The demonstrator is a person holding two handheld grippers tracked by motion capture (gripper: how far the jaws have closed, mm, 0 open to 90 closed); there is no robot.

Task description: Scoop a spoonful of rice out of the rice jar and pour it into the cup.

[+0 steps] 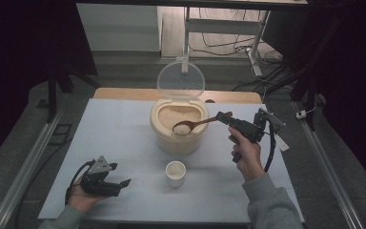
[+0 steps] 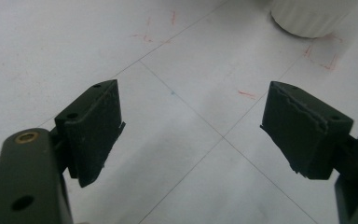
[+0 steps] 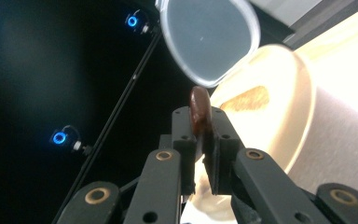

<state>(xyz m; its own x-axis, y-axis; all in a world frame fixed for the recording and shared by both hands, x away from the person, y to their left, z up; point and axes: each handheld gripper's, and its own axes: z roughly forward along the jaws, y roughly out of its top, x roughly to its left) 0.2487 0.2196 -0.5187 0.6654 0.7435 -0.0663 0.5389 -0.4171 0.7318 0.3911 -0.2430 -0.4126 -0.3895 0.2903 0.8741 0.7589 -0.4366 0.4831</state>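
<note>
Dim room, cables on the floor beyond; white bench (image 1: 124, 143) with faint red marks and thin lines, no legible writing. Cream rice bin (image 1: 178, 126), clear lid (image 1: 181, 78) raised, holds rice. Small white cup (image 1: 175, 173) in front holds rice too. My right gripper (image 1: 225, 118) clamps the wooden spoon (image 1: 195, 125), rice-loaded, over the bin. My left gripper (image 1: 121, 183) rests wide open, empty.
</note>
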